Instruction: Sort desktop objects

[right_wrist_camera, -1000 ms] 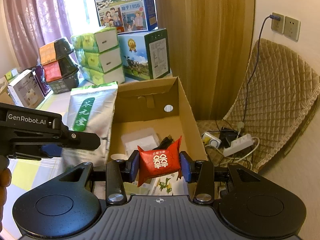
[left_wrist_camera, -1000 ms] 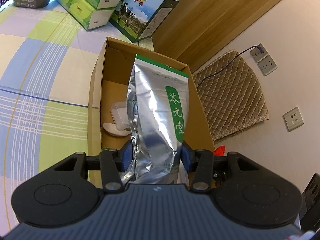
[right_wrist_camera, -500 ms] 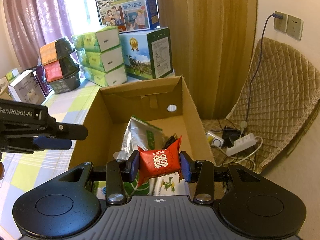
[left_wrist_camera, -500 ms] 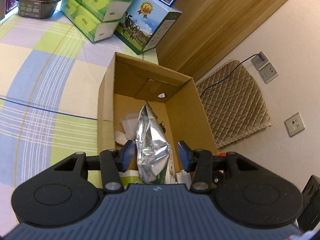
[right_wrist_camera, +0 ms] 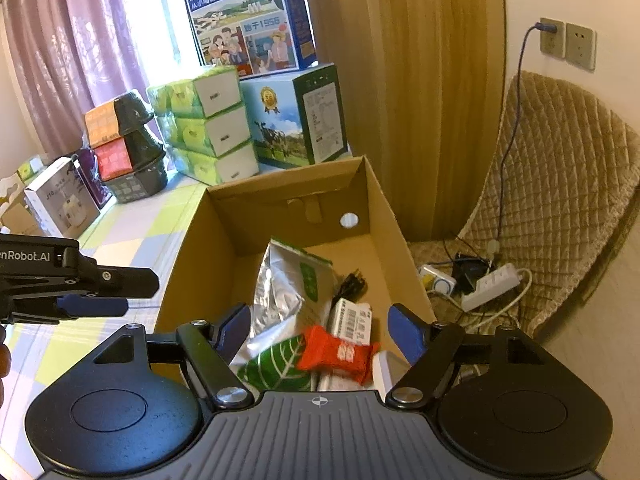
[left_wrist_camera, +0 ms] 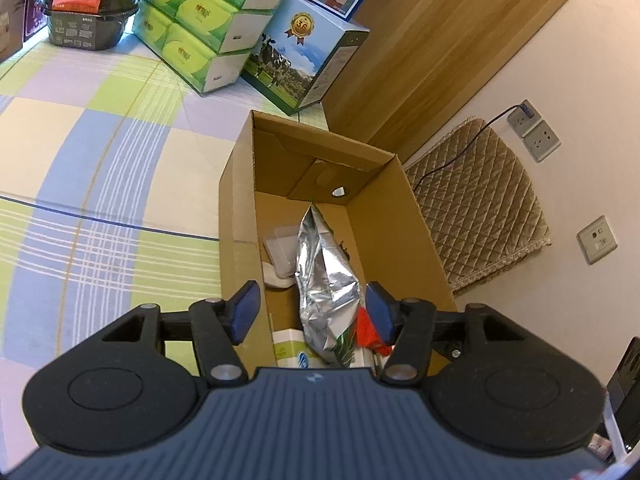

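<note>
An open cardboard box (left_wrist_camera: pixel 236 216) (right_wrist_camera: pixel 188 260) stands at the table's right edge. Inside lies a silver foil bag (left_wrist_camera: pixel 324 280) (right_wrist_camera: pixel 280 288) with a green label, leaning lengthwise. A red candy packet (right_wrist_camera: pixel 340 354) (left_wrist_camera: pixel 366 330) rests on top of the box's contents near the front. My left gripper (left_wrist_camera: pixel 312 312) hovers open above the box's near end, nothing between its fingers. My right gripper (right_wrist_camera: pixel 320 328) is also open just above the red packet, not touching it. In the right wrist view the left gripper (right_wrist_camera: pixel 92 292) appears from the side at the box's left.
Green tissue packs (right_wrist_camera: pixel 208 128), milk cartons (right_wrist_camera: pixel 296 116) and black bowls (right_wrist_camera: pixel 128 148) stand behind the box on a checked tablecloth (left_wrist_camera: pixel 100 168). A quilted chair (right_wrist_camera: pixel 560 184), a power strip (right_wrist_camera: pixel 492 284) and cables lie right of the table. A barcoded white box (right_wrist_camera: pixel 354 320) sits inside the cardboard box.
Both grippers opened. The foil bag dropped from the left gripper into the box, and the red packet fell from the right gripper onto the box's contents.
</note>
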